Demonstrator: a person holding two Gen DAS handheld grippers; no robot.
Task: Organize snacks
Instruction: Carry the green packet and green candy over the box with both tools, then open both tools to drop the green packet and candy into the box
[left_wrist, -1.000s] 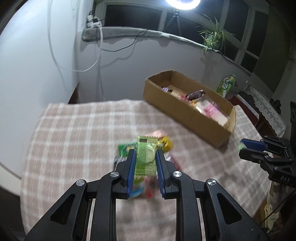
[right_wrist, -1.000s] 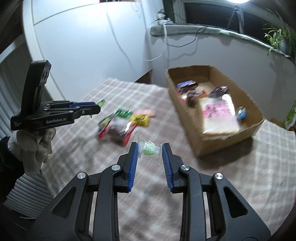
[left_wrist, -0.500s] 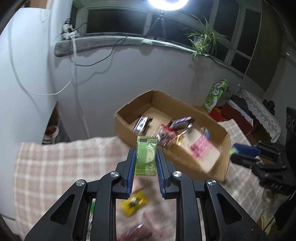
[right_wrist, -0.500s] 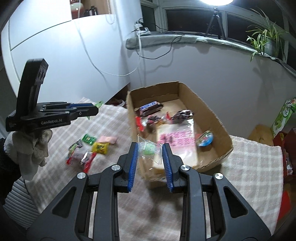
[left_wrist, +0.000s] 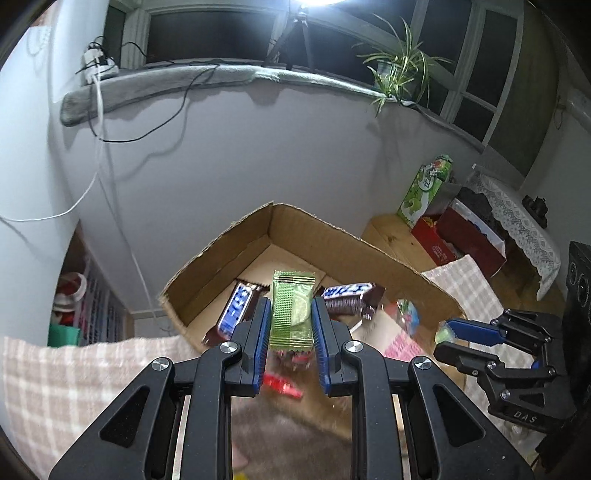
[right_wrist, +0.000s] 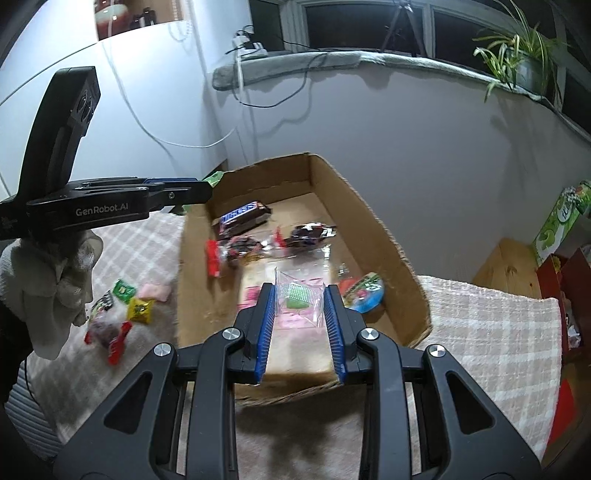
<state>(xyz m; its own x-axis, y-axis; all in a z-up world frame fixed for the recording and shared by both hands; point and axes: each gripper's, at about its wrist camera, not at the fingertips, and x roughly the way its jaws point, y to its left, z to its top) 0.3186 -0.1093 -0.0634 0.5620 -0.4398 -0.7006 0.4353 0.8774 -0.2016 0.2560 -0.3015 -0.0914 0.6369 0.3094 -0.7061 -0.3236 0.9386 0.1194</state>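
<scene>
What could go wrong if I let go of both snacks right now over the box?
The left gripper holds the green packet close to the box's near wall, so it may drop outside onto the tablecloth. The clear wrapper in the right gripper looks light and could drift. The grippers sit close together above the box and might bump.

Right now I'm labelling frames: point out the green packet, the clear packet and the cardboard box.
green packet (left_wrist: 290, 310), left wrist view, wrapper middle
clear packet (right_wrist: 300, 297), right wrist view, centre
cardboard box (right_wrist: 369, 218), right wrist view, right wall
</scene>
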